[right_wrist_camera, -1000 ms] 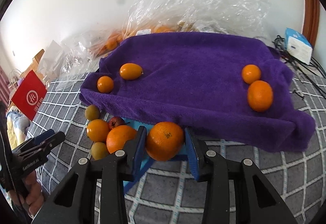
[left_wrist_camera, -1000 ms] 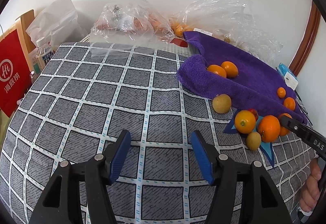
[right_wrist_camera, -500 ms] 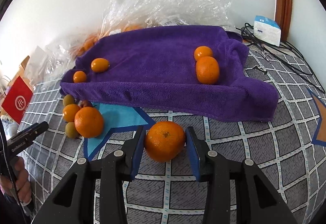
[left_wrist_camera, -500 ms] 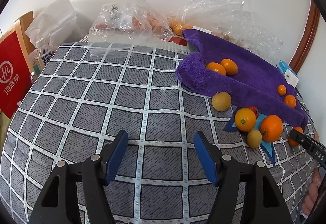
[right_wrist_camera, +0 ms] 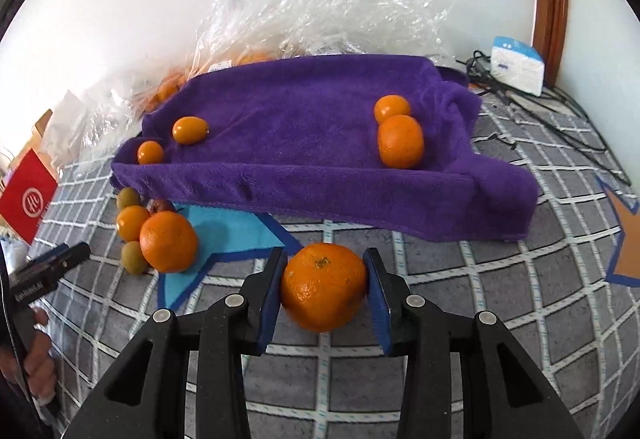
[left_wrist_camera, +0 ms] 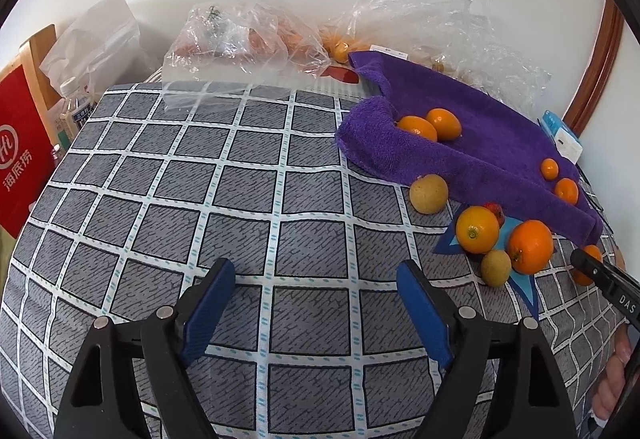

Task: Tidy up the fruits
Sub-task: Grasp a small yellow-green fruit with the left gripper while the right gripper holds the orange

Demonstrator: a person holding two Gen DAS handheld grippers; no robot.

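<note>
**Orange gripped above checked cloth**

Orange [right_wrist_camera: 323,285]: pinched between the blue pads of the right hand-held gripper [right_wrist_camera: 325,293], angled down, just before the purple towel [right_wrist_camera: 304,143]. Left hand-held gripper [left_wrist_camera: 316,309]: jaws opening, nothing between, tilted down over the checked surface [left_wrist_camera: 200,191].

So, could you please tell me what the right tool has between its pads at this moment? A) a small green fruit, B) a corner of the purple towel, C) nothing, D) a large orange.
D: the right tool is clamped on a large orange, both blue pads pressing its sides, in front of the purple towel.
</note>
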